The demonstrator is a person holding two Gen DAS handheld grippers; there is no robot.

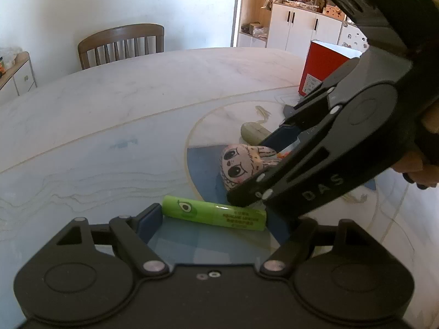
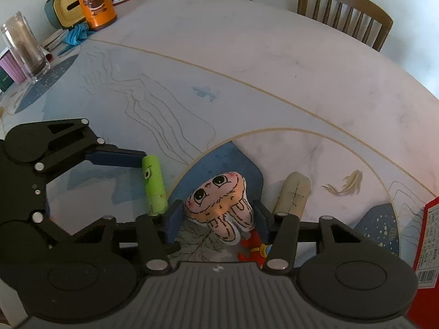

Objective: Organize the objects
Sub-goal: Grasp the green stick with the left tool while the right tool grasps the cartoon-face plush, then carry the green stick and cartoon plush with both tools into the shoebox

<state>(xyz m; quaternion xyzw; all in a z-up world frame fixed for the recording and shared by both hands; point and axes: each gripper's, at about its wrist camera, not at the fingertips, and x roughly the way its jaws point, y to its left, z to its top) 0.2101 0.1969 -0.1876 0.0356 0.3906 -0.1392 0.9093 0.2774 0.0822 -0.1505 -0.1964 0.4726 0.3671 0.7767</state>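
Note:
A pink plush jellyfish toy [image 2: 216, 200] lies on the patterned table [image 2: 247, 68], and my right gripper [image 2: 218, 218] is shut on it, one pad pressing each side. In the left wrist view the same toy [image 1: 241, 164] shows between the right gripper's [image 1: 258, 166] black fingers, which come in from the upper right. A green tube with an avocado logo [image 1: 214, 213] lies crosswise between the fingertips of my open left gripper [image 1: 222, 224]. The left pad touches its end, and the right fingertip is hidden under the right gripper. The tube [image 2: 155, 189] is also in the right wrist view, next to a left finger [image 2: 118, 157].
A beige flat piece [image 2: 293, 194] and a small red toy [image 2: 255, 246] lie beside the plush. A red box [image 2: 428, 246] stands at the right. An orange bottle [image 2: 96, 2], a glass jar [image 2: 24, 49] and a tissue box [image 2: 65, 8] crowd the far left. A wooden chair [image 1: 120, 44] faces the table.

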